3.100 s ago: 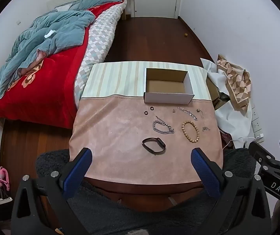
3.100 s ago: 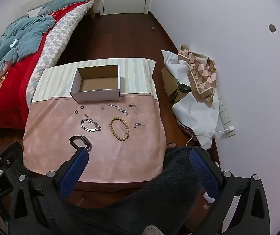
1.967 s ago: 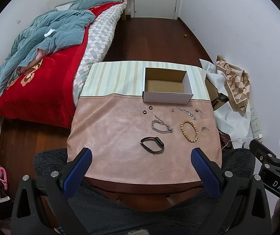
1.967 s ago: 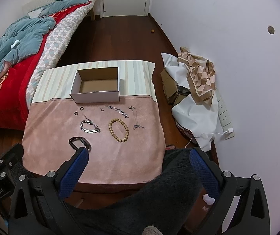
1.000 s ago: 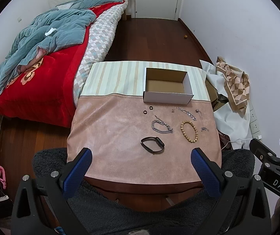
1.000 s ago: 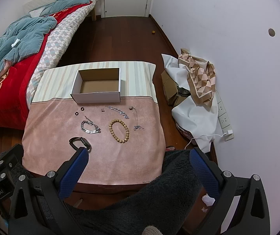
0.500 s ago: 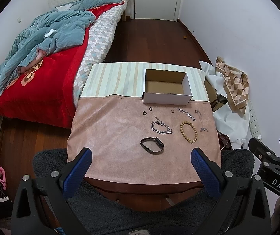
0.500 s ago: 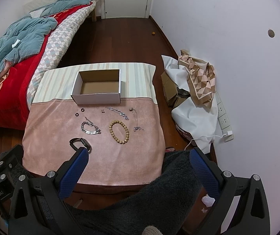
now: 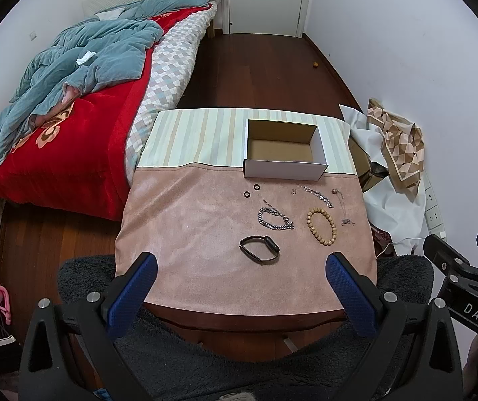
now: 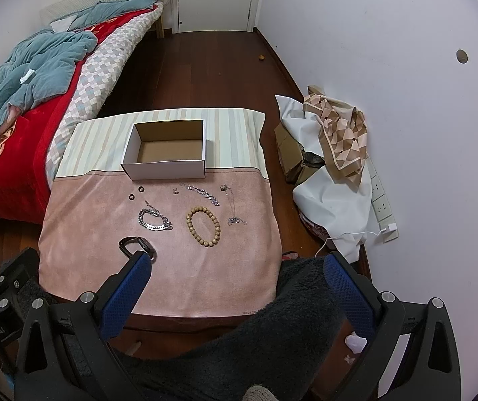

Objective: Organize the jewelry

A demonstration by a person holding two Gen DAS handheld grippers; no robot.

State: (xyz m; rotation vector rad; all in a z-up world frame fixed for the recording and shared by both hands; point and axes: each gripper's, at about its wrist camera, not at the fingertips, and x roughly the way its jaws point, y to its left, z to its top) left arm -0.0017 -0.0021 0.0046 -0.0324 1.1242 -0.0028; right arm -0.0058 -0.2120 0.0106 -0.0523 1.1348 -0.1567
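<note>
Pink-clothed bench (image 9: 185,234) carries, left to right: rings (image 9: 251,190), band (image 9: 259,248), chain (image 9: 274,218), beads (image 9: 321,222), thin necklaces (image 9: 315,193); box (image 9: 284,168) behind. Left gripper (image 9: 239,284) and right gripper (image 10: 235,282): jaws wide, empty. Risk: thin chains snag or slip.

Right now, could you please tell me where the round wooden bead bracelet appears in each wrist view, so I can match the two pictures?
Left wrist view: the round wooden bead bracelet lies right of centre on the pink cloth, right of the silver chain bracelet.
Right wrist view: the bracelet sits near the picture's centre, again right of the chain.
Shared landmark: the open white cardboard box stands beyond it in both views.
</note>
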